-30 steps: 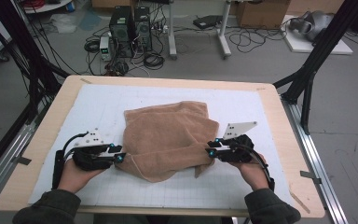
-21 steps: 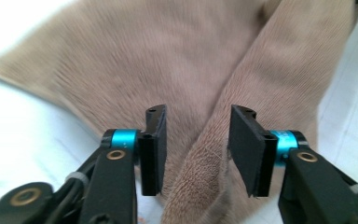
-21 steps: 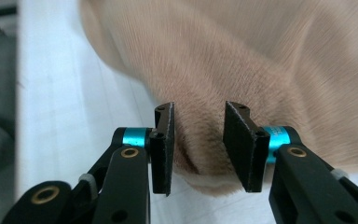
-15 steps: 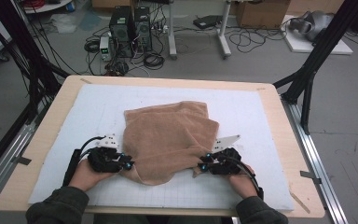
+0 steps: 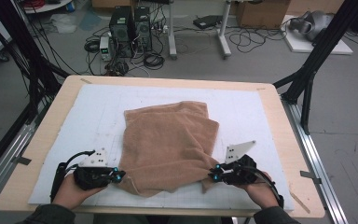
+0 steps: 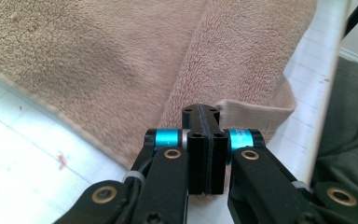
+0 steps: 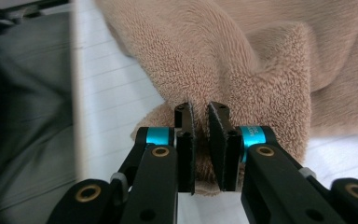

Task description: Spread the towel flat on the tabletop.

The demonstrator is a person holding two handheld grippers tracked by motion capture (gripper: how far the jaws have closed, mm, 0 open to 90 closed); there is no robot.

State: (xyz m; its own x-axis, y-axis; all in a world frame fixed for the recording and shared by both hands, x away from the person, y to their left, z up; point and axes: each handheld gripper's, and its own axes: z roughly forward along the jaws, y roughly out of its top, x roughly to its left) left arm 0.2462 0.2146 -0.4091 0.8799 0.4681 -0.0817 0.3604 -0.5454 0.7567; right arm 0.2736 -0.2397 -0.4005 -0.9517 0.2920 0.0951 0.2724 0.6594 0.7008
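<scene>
the towel (image 5: pixel 168 144) is pinched at its near corners by the left gripper (image 5: pixel 119 176) and right gripper (image 5: pixel 213 175), whose jaws have just been closing; equal tension is to be kept while it is lifted.

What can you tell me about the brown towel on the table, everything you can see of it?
The towel is tan, fluffy terry cloth, lying rumpled and loosely folded on the white gridded mat, with one layer overlapping another at its far right. A flat woven band edges its near left corner. The left gripper is shut at that corner, with any cloth between its jaws hidden, and the right gripper pinches a bunched fold at the near right corner. Both have just been closing.
</scene>
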